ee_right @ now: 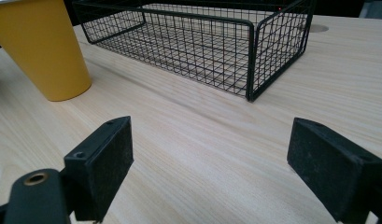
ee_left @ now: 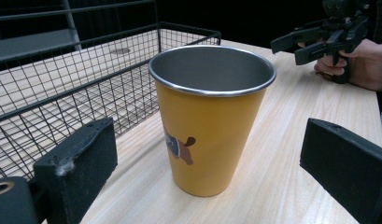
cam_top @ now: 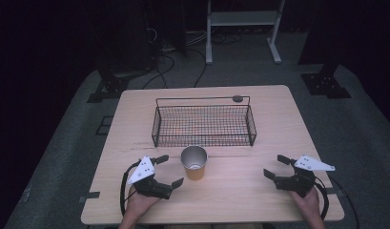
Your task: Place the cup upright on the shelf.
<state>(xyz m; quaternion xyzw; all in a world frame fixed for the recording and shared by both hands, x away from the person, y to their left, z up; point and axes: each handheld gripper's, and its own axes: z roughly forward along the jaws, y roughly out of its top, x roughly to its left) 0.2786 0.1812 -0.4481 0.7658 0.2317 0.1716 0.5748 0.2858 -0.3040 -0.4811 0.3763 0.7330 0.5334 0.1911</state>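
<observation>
We count one yellow cup (cam_top: pixel 194 163) and one wire basket (cam_top: pixel 204 125); our left gripper (cam_top: pixel 168 170) and right gripper (cam_top: pixel 277 166) both gape wide, touching nothing.

Behind your table (cam_top: pixel 278 119), at the top of the frame, a white metal stand (cam_top: pixel 242 19) is standing on grey carpet (cam_top: pixel 364 133), cables (cam_top: pixel 169 62) are trailing across the floor at upper left, and black base plates (cam_top: pixel 324 83) are sitting at both far corners.
</observation>
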